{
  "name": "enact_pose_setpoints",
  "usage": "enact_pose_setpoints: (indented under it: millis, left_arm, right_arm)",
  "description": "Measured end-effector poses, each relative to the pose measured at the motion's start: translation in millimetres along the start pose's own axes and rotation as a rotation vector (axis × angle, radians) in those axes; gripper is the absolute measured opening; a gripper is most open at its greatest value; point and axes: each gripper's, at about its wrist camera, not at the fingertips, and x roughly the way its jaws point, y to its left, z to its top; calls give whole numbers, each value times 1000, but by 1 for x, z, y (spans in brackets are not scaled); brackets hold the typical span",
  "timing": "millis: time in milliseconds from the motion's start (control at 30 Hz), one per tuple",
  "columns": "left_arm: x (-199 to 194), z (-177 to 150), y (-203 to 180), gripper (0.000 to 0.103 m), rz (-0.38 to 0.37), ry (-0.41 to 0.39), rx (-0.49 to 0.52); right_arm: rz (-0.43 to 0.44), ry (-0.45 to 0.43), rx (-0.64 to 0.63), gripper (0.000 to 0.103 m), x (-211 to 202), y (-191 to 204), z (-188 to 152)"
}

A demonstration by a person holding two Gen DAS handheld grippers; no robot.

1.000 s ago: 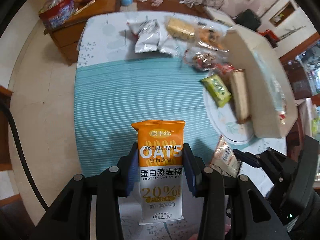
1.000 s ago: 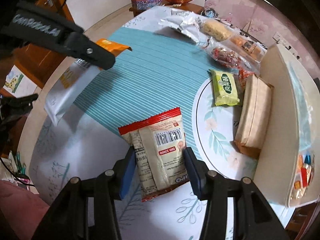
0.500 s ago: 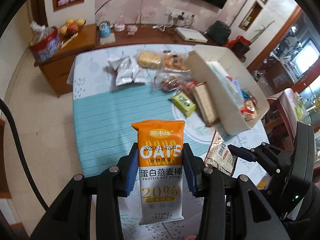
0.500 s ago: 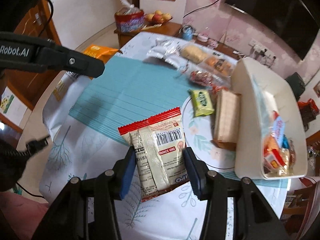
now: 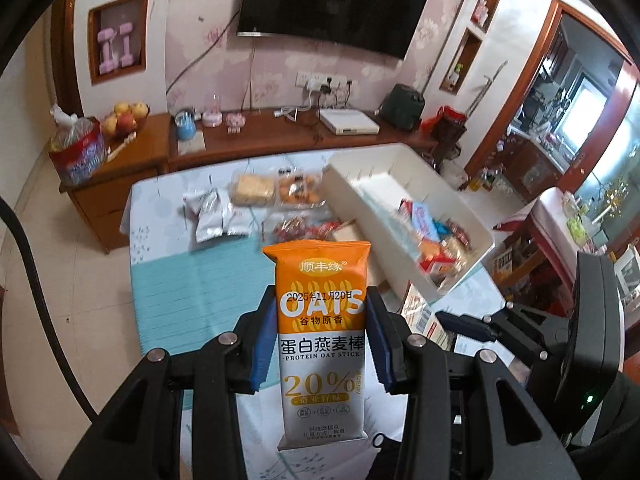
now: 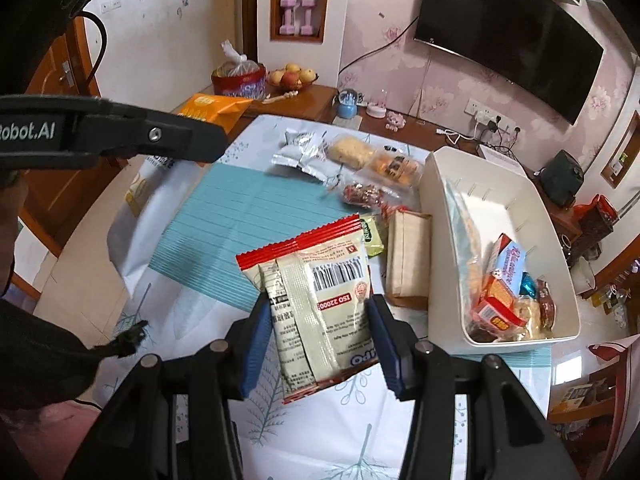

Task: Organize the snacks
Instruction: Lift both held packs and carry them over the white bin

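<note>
Blue pads of the left gripper clamp the orange-and-white oat stick packet upright by its long edges, above the near edge of the table; the white bin with packed snacks sits toward the table's far right corner, silver pouches near the far edge. From the right wrist, the right gripper pinches a red-trimmed cream snack packet, tilted, barcode side up, above the near edge beside the bin. A brown packet lies against the bin's wall, apparently touching.
</note>
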Motion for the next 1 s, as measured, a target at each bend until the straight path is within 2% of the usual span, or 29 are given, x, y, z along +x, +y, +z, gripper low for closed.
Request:
enact_pose_setpoints:
  millis: [467,1000]
  left_arm:
    - [-4,22,-76,40,55,-135,-75]
    - [48,56,-159,40,45,-247,-110]
  right_arm:
    - [59,-98,-147,48,-48,-45,-5]
    - [10,-145,-232,48,-57,-143,-15]
